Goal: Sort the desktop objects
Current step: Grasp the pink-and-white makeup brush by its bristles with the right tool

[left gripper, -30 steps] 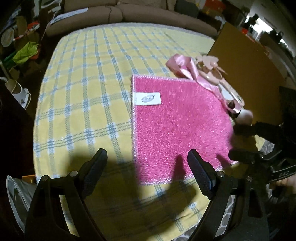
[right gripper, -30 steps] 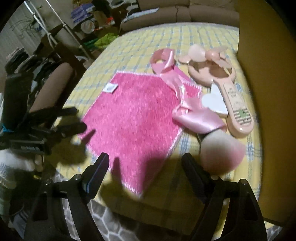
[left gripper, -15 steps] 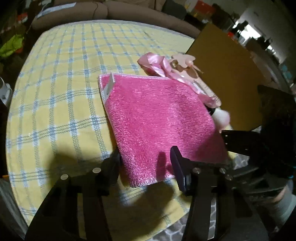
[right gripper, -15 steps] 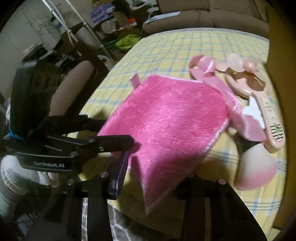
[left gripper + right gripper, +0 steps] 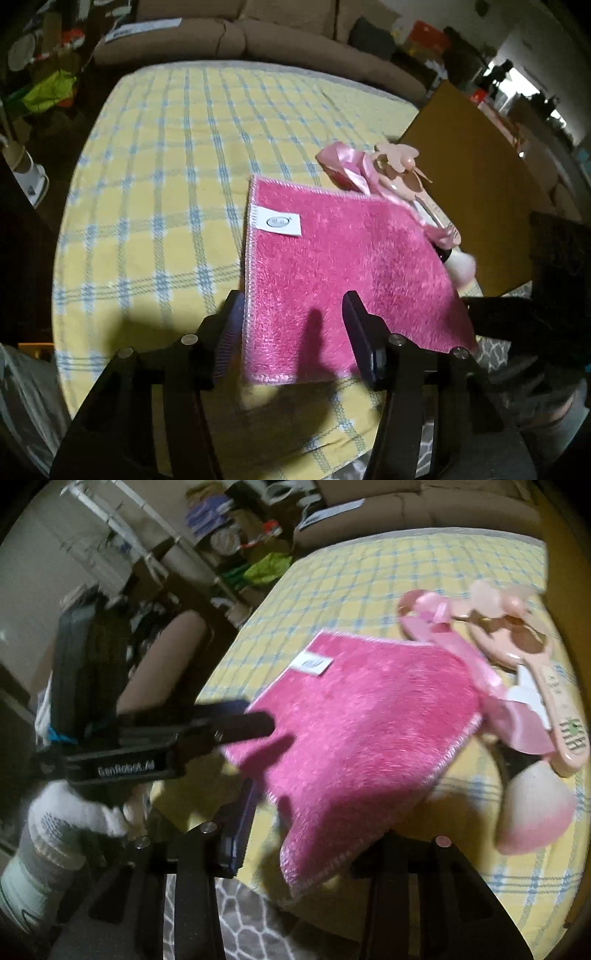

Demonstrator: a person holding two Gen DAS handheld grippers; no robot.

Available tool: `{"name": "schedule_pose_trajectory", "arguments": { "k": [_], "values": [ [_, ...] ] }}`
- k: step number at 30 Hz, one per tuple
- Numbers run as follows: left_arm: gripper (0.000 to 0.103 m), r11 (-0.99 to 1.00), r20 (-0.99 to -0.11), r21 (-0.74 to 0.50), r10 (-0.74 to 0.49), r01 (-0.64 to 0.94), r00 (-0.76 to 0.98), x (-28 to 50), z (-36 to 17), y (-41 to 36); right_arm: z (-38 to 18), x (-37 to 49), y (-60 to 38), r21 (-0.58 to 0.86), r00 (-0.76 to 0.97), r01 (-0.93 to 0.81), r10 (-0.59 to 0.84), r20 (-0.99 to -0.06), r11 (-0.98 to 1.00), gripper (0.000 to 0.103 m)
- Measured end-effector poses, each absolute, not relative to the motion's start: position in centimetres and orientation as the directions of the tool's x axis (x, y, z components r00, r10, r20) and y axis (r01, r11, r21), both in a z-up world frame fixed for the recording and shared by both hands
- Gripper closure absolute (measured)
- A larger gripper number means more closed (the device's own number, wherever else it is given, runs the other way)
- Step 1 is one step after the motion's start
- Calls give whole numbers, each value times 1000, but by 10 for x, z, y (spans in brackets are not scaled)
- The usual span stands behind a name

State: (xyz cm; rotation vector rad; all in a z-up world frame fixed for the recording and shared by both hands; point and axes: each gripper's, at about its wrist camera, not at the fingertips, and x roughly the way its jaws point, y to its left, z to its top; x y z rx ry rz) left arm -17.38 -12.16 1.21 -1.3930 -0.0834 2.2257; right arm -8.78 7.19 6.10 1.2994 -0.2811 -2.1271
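- On the near right part of the table (image 5: 147,184), over its yellow checked cover, lies the pink cloth (image 5: 347,266). It is a fluffy square with a stitched pale hem and a white label (image 5: 282,221) at its far left corner.
- It looks light, soft and limp. It will likely sag and fold wherever it is not held, and the pile should give the pads good friction, so slipping seems a small risk.
- The hem at the two near corners looks like the best place to take hold. A pinch on each would keep the square spread, while one pinch in the middle would bunch it.
- The left hand-held gripper (image 5: 293,306) straddles the near left corner at a middling width, its jaws easing apart. The cloth lies flat and unbunched between them, so it does not look pinched.
- The right hand-held gripper (image 5: 314,827) has narrower jaws, also easing apart. The near right corner droops between them over the table's edge and hides one finger, so a pinch cannot be told.
- Just beside the cloth's far right edge sit a pink satin ribbon (image 5: 461,657), a pink hand fan (image 5: 546,672) and a makeup brush (image 5: 535,812). Dragging the cloth could pull the ribbon along.
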Motion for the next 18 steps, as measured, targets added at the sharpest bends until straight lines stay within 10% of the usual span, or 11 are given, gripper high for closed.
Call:
{"name": "schedule_pose_trajectory", "arguments": {
  "k": [7,18],
  "values": [
    [52,-899,-814,-261,401,-352,-420,-176,28,-133,77,-61,36,484,-193,545,-664,-722,-685,20],
    [44,-849,-788,-279,469,-449,-398,-165,42,-102,108,-55,101,235,-376,424,-406,-833,-875,20]
  ]
}}
